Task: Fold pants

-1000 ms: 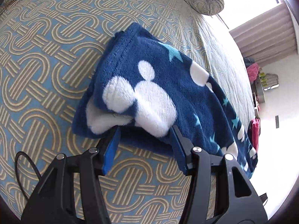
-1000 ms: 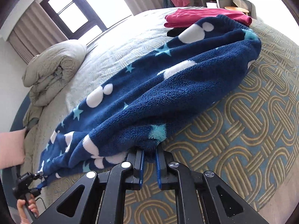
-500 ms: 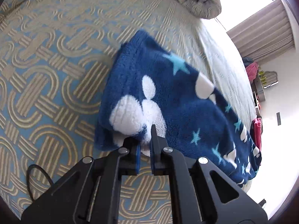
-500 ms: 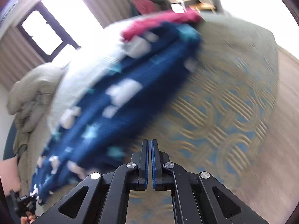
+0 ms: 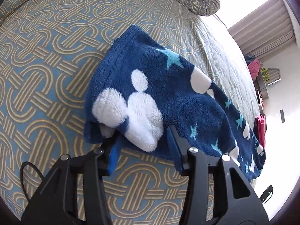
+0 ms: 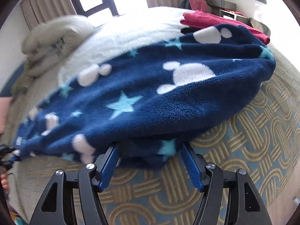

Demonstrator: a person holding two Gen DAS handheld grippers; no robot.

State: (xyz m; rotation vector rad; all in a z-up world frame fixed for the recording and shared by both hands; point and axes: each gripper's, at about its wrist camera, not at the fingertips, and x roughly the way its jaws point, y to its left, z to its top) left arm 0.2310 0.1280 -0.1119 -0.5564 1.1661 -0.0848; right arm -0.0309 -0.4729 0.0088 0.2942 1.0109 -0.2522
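Left wrist view: the left gripper [image 5: 143, 142], jaws just reopened and pressing nothing, straddles a hem corner of the navy fleece pants with white shapes and pale stars [image 5: 168, 93], lying lengthwise on the blue-and-gold interlace-patterned bedspread [image 5: 46, 65]. Right wrist view: the right gripper [image 6: 151, 153], jaws just spread wide, frames the pants' [image 6: 150, 97] near edge without gripping.

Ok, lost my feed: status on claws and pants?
Both claws just opened: left claw, right claw, edge between jaws, unpinched. Blue fleece pants folded lengthwise on bedspread. Nothing in the way.
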